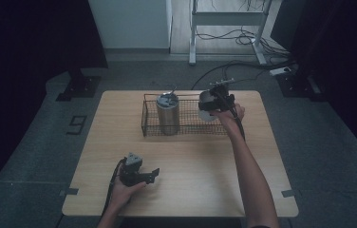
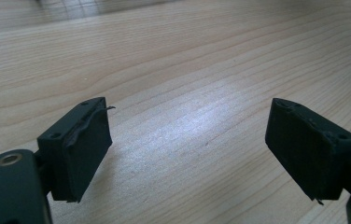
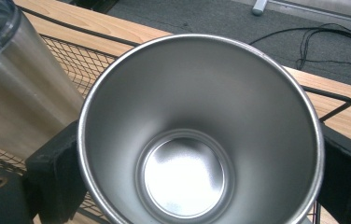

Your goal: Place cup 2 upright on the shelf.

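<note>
My right gripper (image 1: pixel 218 99) is shut on an open steel cup (image 1: pixel 207 107) and holds it over the right half of a black wire basket (image 1: pixel 191 134). In the right gripper view the cup (image 3: pixel 197 130) is empty, with my black fingers (image 3: pixel 54 177) pressed on its outer wall at both sides. Whether its base touches the basket floor is hidden. A taller steel tumbler (image 1: pixel 168 114) with a clear lid stands upright in the basket's left half. My left gripper (image 1: pixel 155 174) rests low at the table's front left, open, with only bare wood between its pads (image 2: pixel 87 149).
The basket sits at the back middle of the wooden table (image 1: pixel 191 190). The tumbler (image 3: pixel 19 93) stands close to the left of the held cup. Cables (image 1: pixel 243 66) and a metal stand (image 1: pixel 193 52) are on the floor beyond the table.
</note>
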A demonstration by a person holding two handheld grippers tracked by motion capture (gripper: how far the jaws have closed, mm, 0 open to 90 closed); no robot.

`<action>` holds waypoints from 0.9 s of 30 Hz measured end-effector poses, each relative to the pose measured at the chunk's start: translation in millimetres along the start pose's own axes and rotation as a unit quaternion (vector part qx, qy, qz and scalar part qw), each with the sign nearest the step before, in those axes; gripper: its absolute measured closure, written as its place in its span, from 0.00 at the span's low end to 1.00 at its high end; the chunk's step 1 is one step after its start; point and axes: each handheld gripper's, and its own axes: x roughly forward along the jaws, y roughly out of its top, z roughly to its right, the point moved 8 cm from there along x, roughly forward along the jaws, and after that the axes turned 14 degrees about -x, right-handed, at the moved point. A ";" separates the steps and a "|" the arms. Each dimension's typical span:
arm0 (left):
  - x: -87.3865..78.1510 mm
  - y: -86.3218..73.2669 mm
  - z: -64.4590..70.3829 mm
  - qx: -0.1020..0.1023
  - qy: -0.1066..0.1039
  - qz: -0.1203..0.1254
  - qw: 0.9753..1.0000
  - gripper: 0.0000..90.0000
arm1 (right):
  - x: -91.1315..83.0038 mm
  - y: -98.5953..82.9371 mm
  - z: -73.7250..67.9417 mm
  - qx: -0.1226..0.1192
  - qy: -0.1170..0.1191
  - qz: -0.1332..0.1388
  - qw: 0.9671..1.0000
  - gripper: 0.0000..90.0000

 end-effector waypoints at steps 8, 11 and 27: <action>1.5 -1.4 -0.1 0.002 0.001 -0.004 1.000 0.16 | 9.9 -3.0 -2.7 -0.004 0.005 -0.009 1.000 0.07; 2.0 -1.7 -0.8 0.001 0.003 -0.004 1.000 0.16 | 13.7 -4.1 -4.7 -0.006 0.008 -0.012 1.000 0.07; 2.5 -2.6 -2.7 0.002 0.005 -0.006 1.000 0.16 | 28.4 -15.3 -6.3 -0.002 0.011 -0.027 1.000 0.07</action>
